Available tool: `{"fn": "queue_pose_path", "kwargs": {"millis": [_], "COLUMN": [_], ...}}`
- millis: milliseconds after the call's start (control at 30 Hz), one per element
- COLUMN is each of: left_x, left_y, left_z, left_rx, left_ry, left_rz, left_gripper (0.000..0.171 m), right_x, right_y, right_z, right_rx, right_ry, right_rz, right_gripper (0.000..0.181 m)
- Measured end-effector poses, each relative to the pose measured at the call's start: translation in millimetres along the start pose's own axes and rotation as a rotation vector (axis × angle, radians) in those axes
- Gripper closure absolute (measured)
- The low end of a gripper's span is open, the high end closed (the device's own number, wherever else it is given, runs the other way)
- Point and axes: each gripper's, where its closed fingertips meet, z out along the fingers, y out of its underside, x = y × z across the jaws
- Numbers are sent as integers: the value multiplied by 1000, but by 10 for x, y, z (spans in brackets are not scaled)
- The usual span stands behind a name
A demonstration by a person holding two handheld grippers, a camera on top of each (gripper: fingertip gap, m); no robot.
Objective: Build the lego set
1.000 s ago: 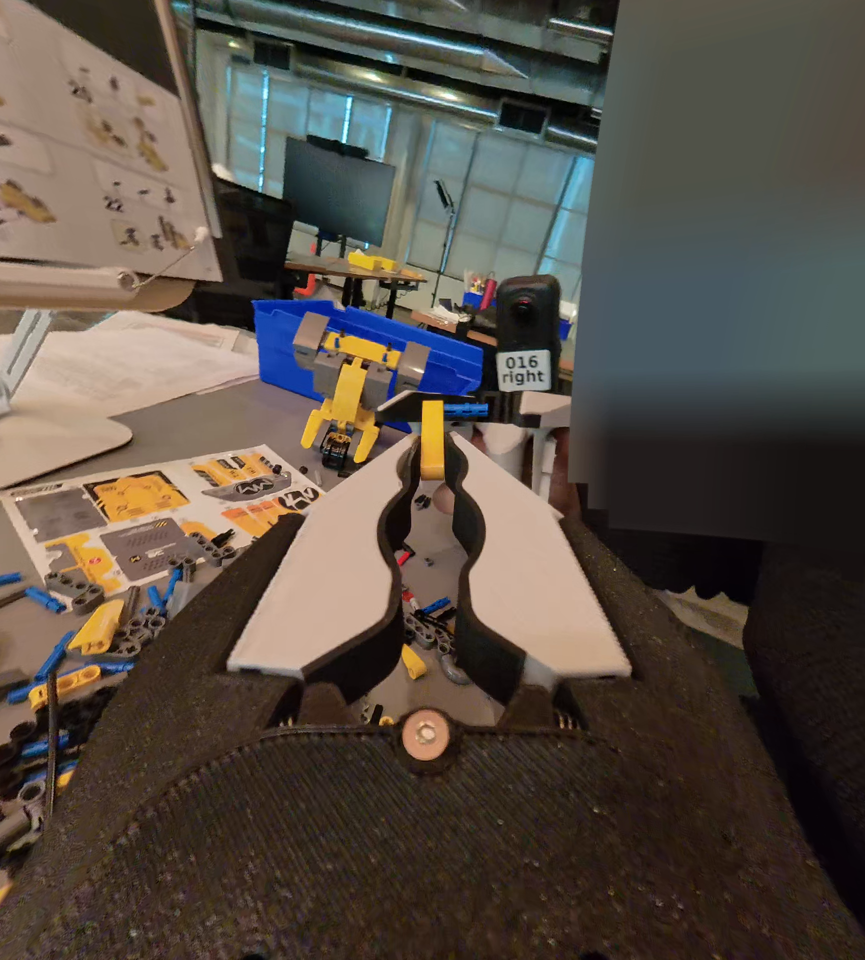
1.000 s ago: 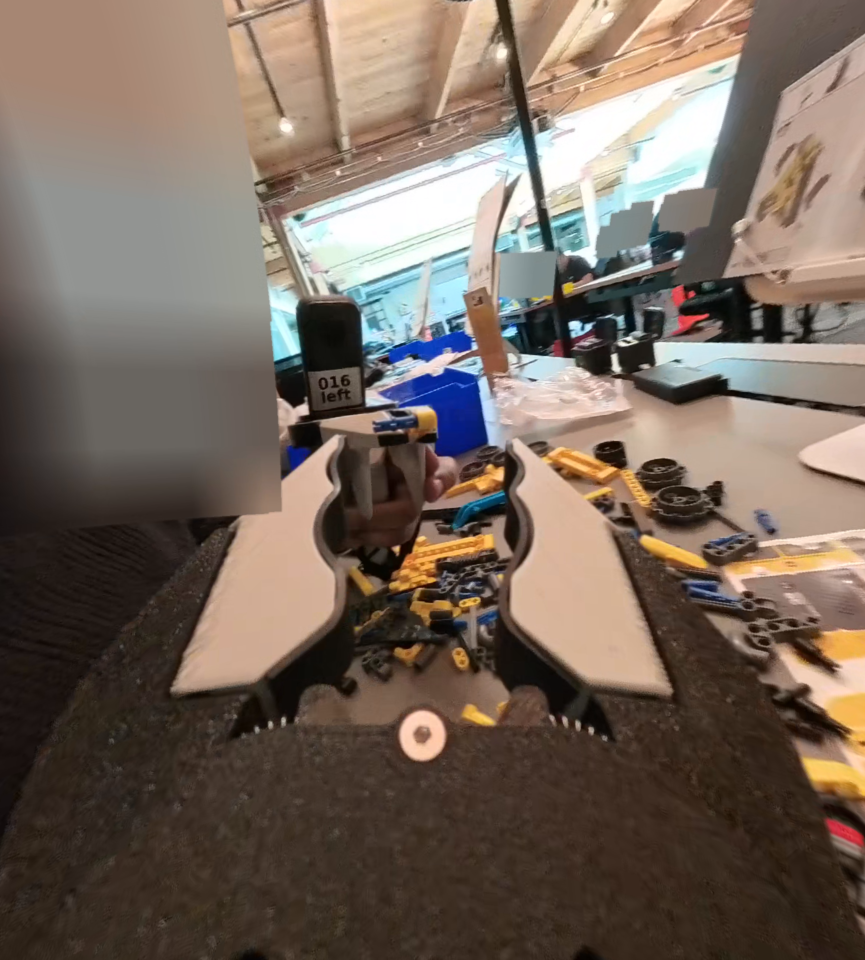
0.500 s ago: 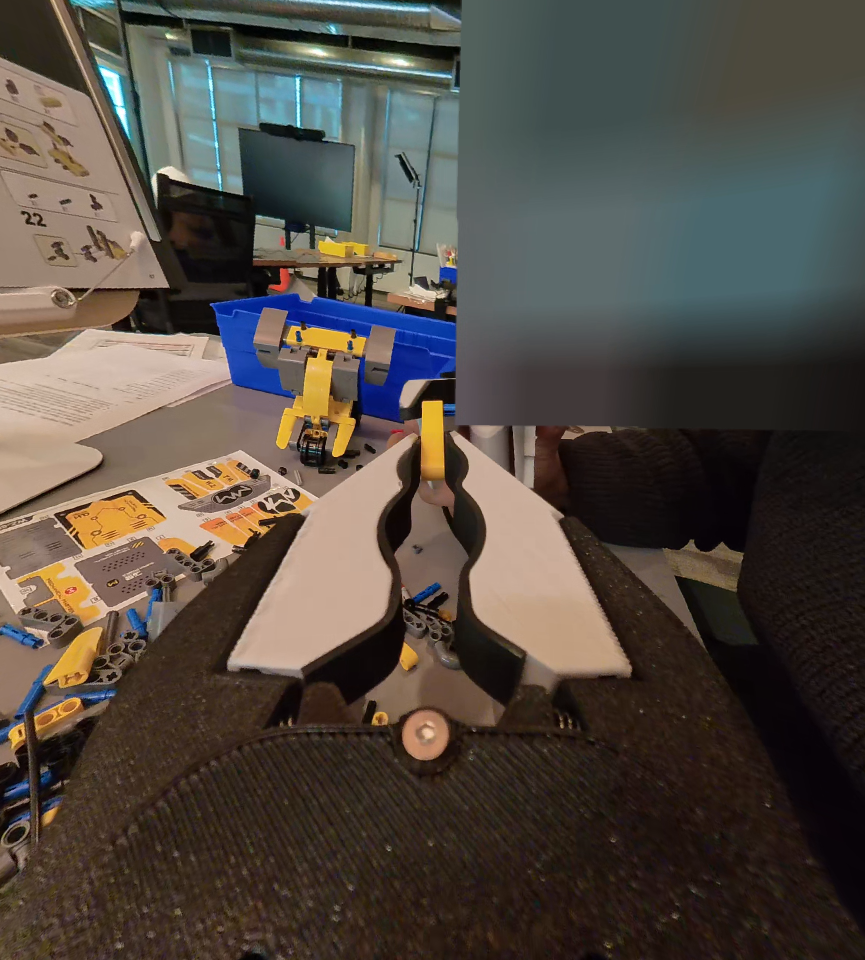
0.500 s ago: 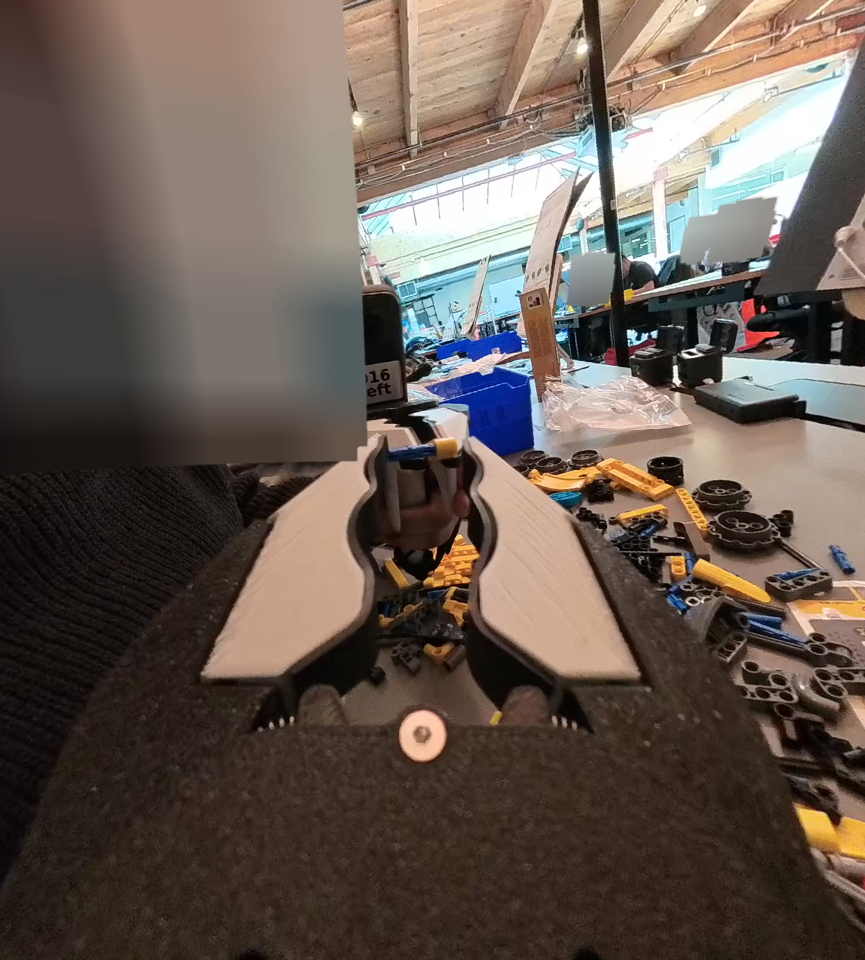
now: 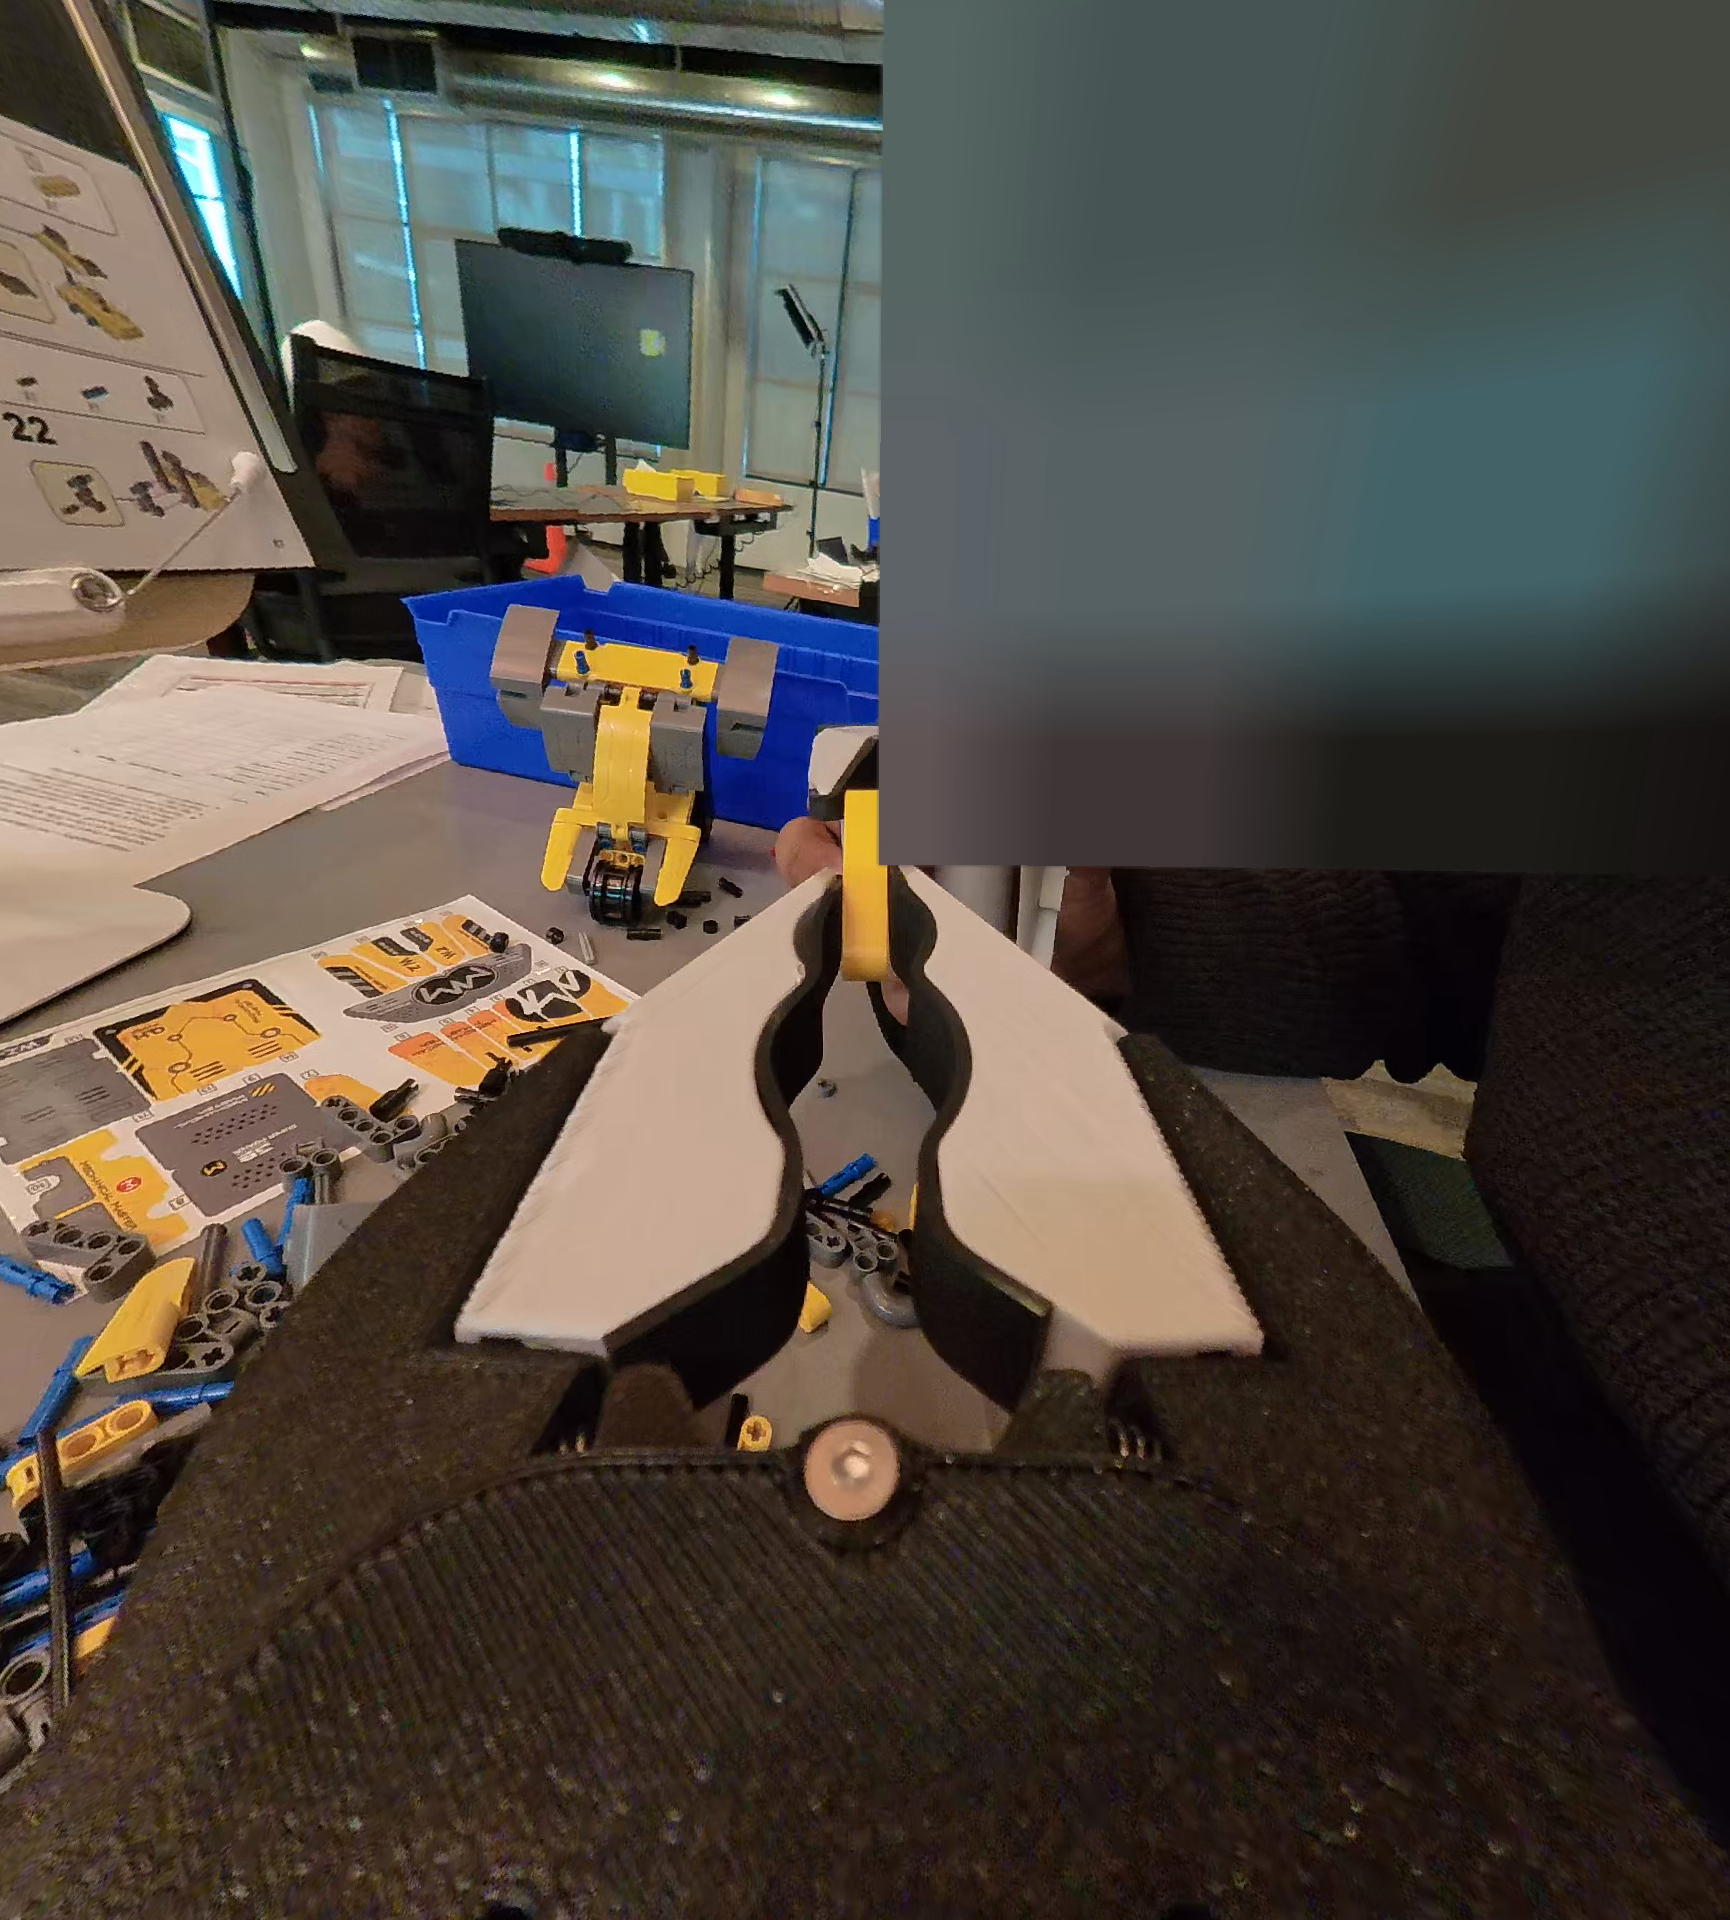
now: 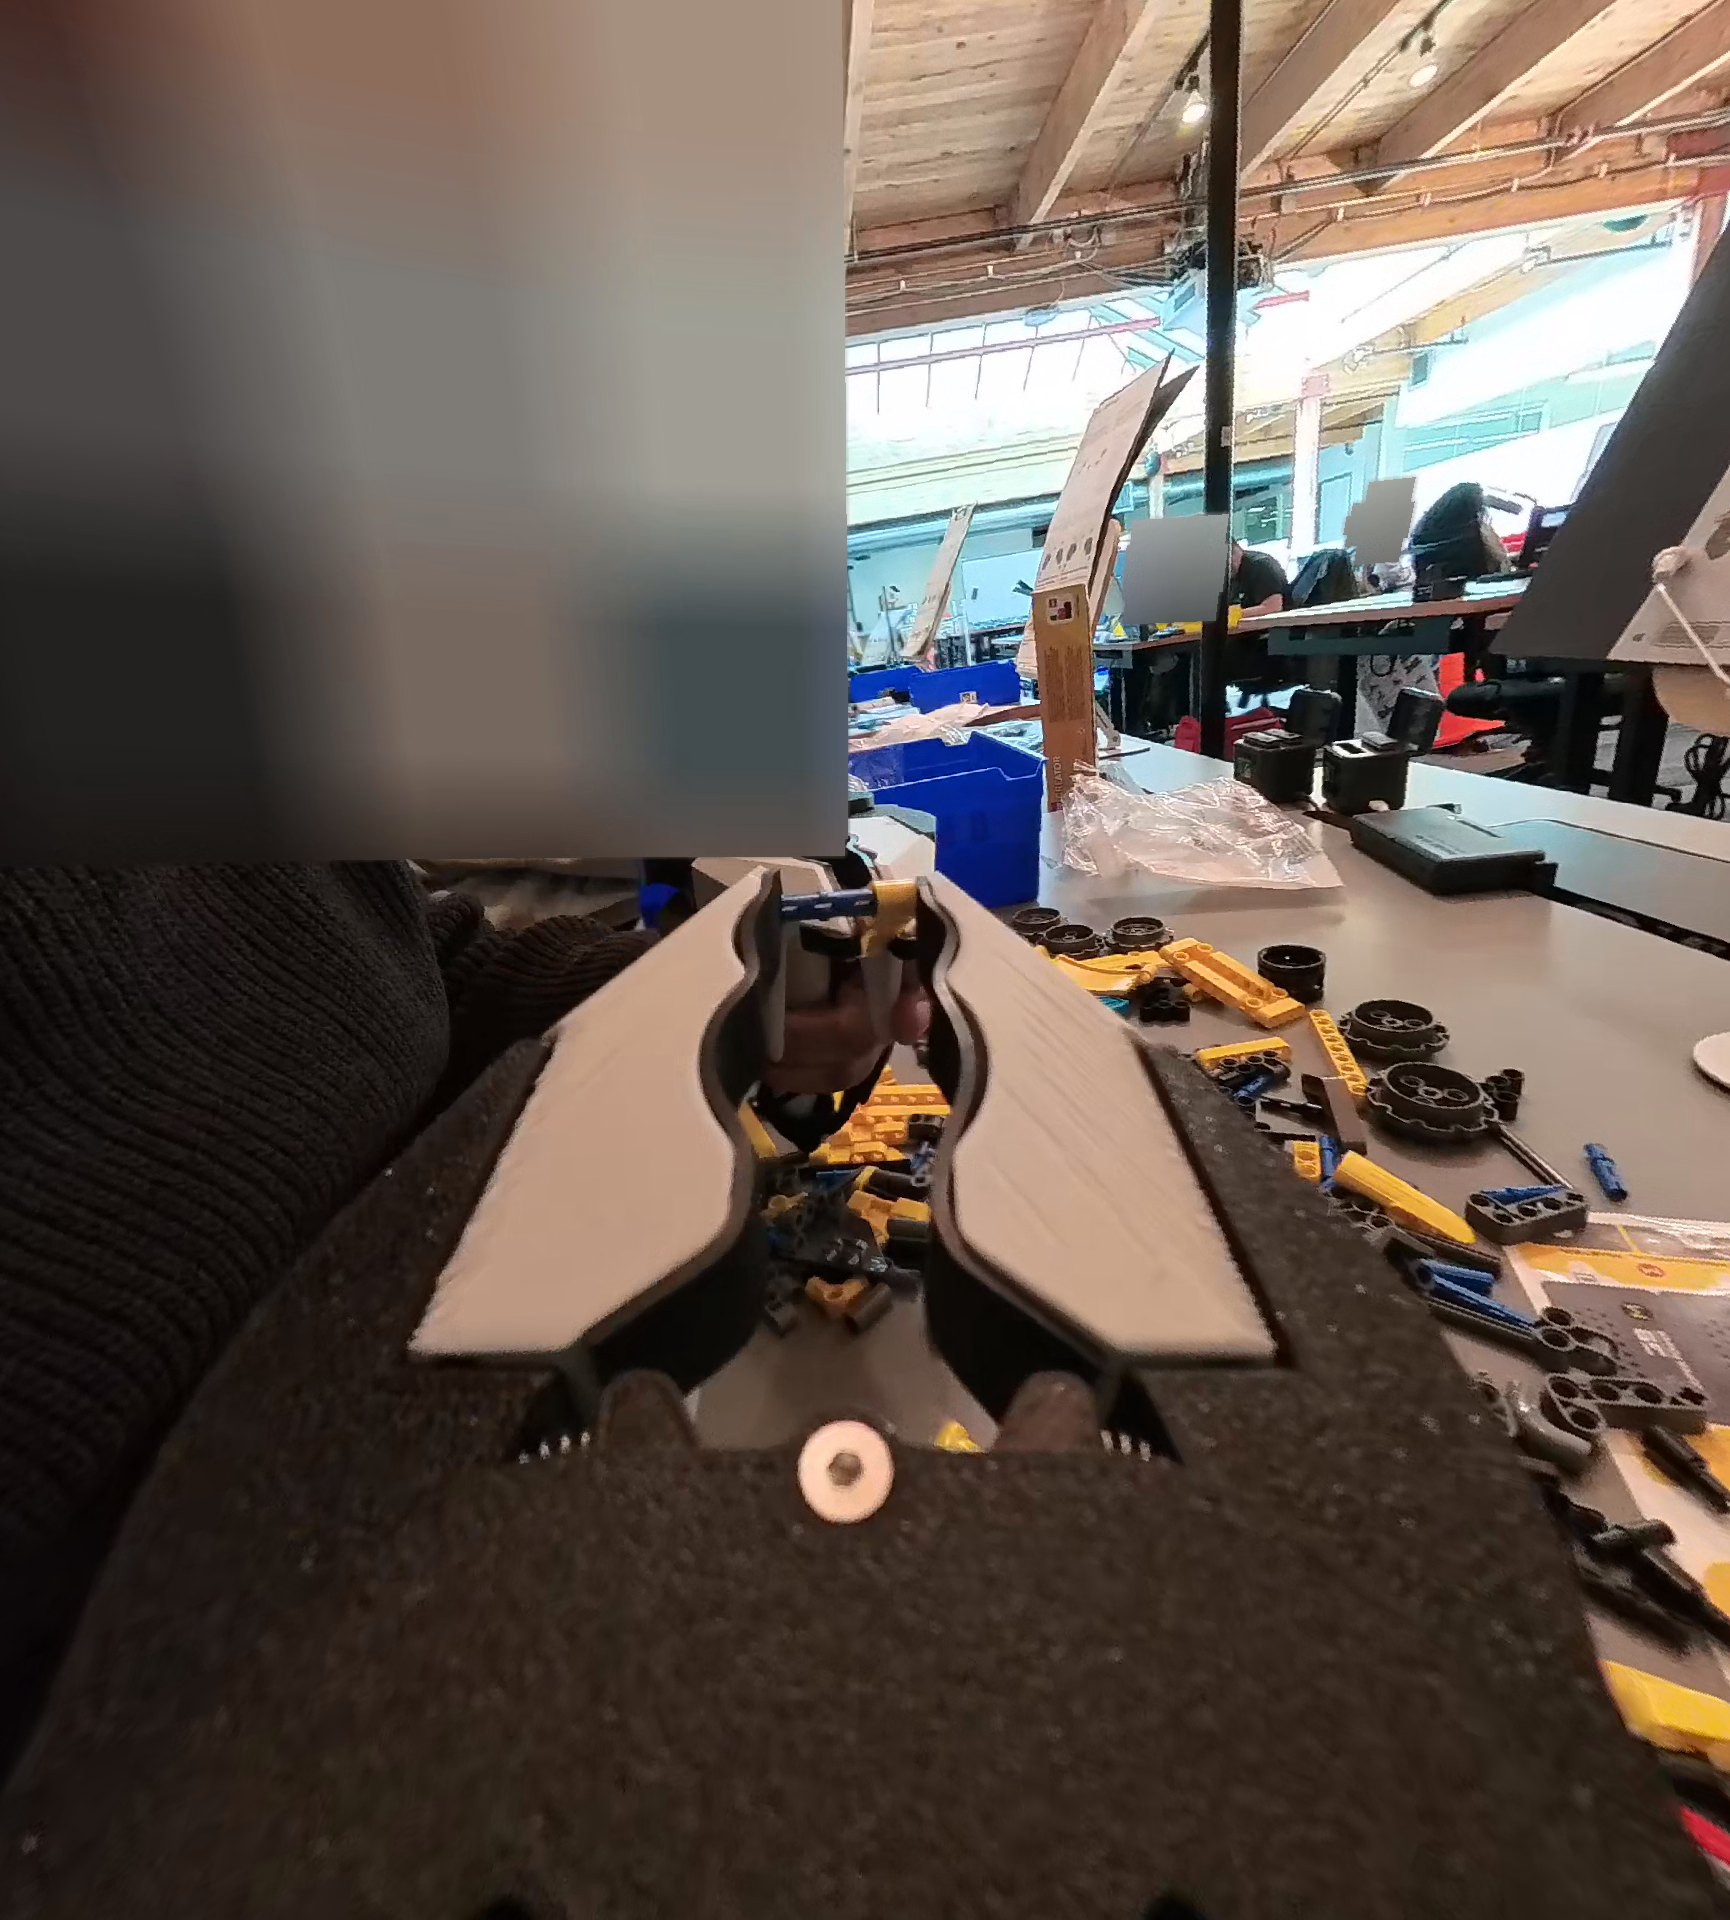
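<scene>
- Step in hand, as I judged it: joining a blue pin (image 6: 821, 906) to the yellow beam (image 5: 862, 902), mid-air at frame centre.
- Left claw (image 5: 862, 914) pinched the beam, upright.
- Right claw (image 6: 845, 909) was narrowed around pin and beam tip; contact unclear, so I could not tell whether it gripped.
- Next move likely called for a straight push along the pin axis while the beam was held steady.
- Counts: two claws, one held beam, one pin in it.
- One part-built model (image 5: 627, 758) stood on the desk (image 5: 341, 873), upper centre; one sticker sheet (image 5: 217, 1081) lay at left; loose parts too many to count.
</scene>
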Motion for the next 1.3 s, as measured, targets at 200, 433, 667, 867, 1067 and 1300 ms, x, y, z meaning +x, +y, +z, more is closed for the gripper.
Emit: {"fn": "queue_pose_path", "kwargs": {"millis": [200,433,667,867,1067,1300], "left_x": [-13,-9,67,70,100,135], "left_y": [13,-22,-14,-17,-15,7], "left_z": [1,-30,-17,-20,-12,3], "left_rx": [-13,-9,-10,0,1,-7], "left_ry": [-25,-25,1,24,50,74], "left_rz": [41,61,105,60,26,1], "left_gripper": [167,167,167,166,166,167], "right_x": [20,6,1,-68,-95,-119], "right_y": [9,-19,-12,-32,-44,-55], "right_z": [-2,38,10,16,8,30], "right_rx": [25,35,22,18,32,22], "right_ry": [-27,-2,-28,-18,-41,-33], "right_rz": [82,61,63,-27,-8,-24], "right_gripper": [156,156,142,156,156,158]}}
